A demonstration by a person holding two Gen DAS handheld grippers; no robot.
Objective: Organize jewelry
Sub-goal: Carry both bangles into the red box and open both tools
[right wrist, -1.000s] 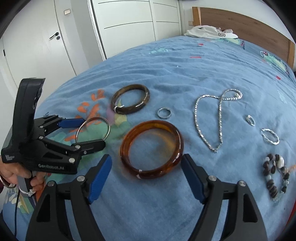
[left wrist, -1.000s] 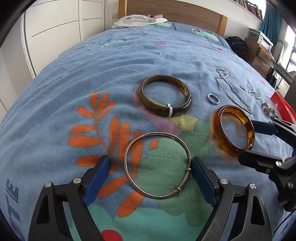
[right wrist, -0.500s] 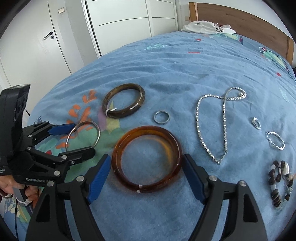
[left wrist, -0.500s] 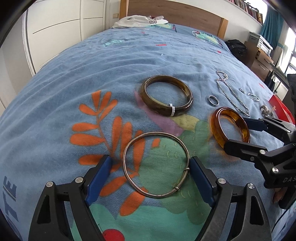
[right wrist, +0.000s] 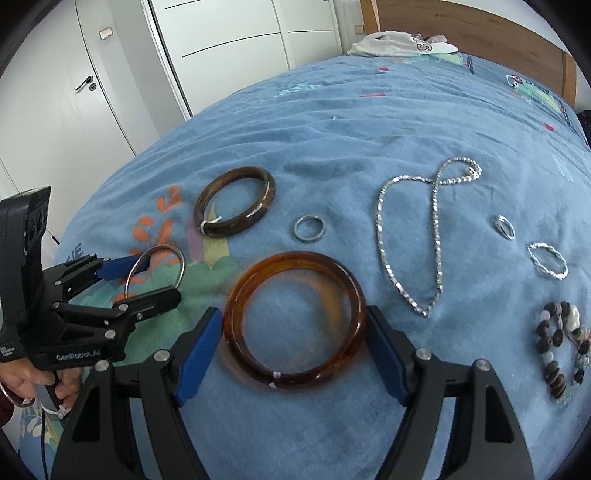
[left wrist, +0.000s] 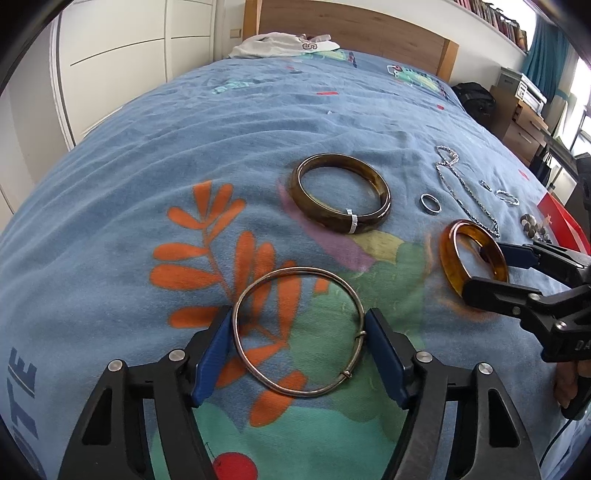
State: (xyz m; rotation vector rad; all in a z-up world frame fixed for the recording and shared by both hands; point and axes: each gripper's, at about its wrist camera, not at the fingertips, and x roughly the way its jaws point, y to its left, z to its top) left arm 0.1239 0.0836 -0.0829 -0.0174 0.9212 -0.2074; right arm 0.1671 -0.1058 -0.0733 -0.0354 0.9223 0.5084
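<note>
My left gripper has closed on a thin silver bangle, its blue pads touching both sides; the bangle seems lifted off the bedspread. My right gripper has closed on an amber bangle, pads against its rim. The amber bangle also shows tilted up in the left wrist view. A dark brown bangle lies flat beyond them. A small silver ring, a silver chain necklace, two small silver rings and a bead bracelet lie to the right.
The jewelry lies on a blue patterned bedspread. A white garment sits by the wooden headboard. White wardrobe doors stand to the left. A red box is at the right edge.
Both grippers have narrowed from wide open until their pads meet the bangles. The amber bangle has tipped up on its edge and the silver bangle has shifted slightly.
</note>
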